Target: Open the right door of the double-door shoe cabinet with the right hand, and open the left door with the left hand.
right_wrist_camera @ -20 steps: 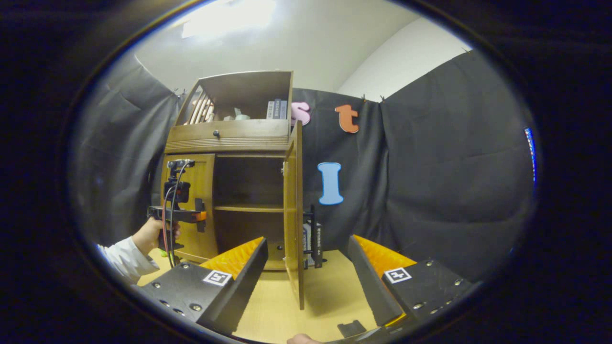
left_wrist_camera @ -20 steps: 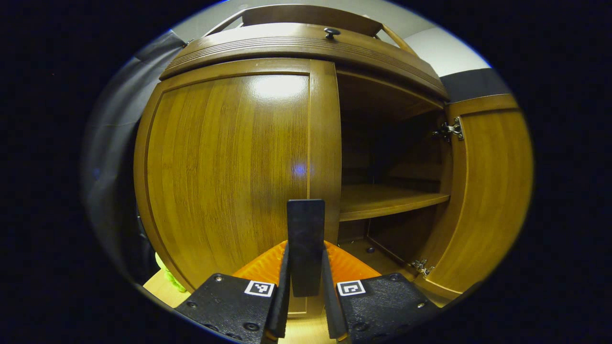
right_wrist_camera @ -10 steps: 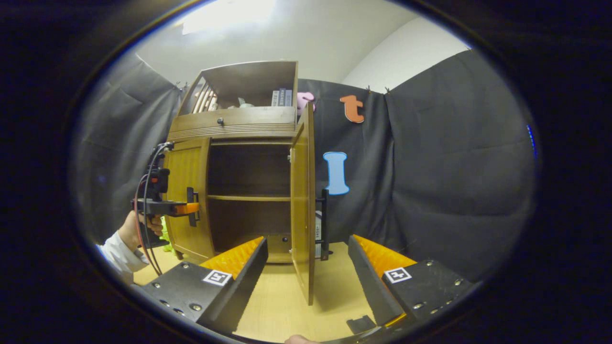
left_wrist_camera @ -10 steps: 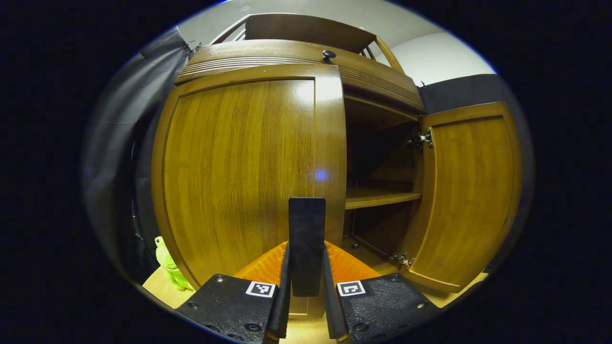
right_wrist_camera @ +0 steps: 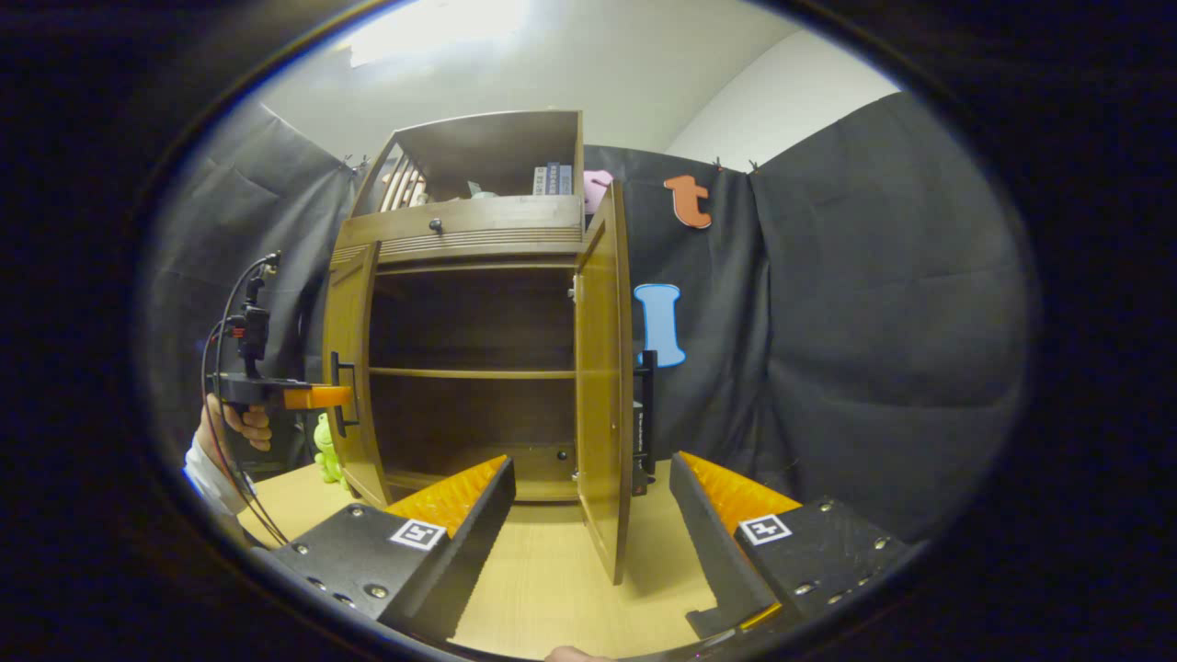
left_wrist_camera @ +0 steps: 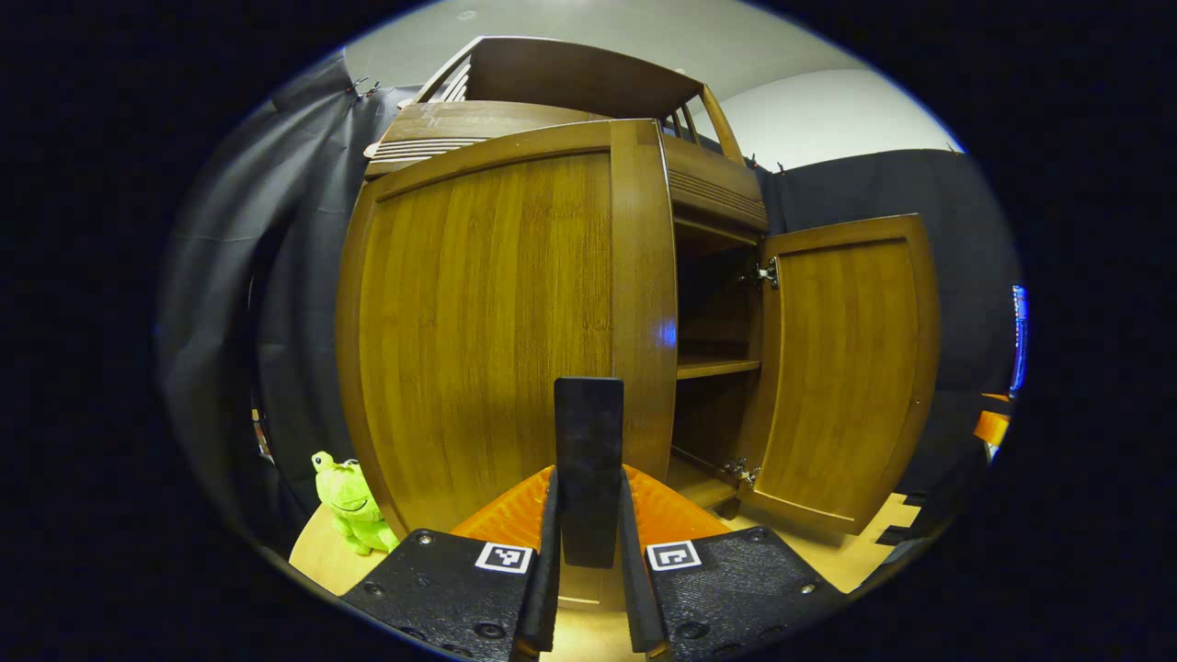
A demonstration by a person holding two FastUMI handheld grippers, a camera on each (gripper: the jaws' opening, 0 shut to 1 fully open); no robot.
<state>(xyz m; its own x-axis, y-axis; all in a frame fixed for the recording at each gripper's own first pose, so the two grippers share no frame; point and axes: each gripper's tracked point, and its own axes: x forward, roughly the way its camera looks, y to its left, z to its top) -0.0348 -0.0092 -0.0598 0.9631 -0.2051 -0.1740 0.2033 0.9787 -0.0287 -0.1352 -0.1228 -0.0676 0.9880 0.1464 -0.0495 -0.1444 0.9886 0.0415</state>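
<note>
The shoe cabinet stands ahead of the right gripper, glossy brown wood with both doors swung out — the right door edge-on just beyond its spread, empty fingers, the left door ajar. The left gripper is clamped on that door's dark handle, a hand behind it. One shelf crosses the dark interior. A green frog toy sits left of the cabinet on the light wooden floor; black cloth drapes the booth.

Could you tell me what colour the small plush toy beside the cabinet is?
Bright green plush toy, best seen in the left gripper view.
</note>
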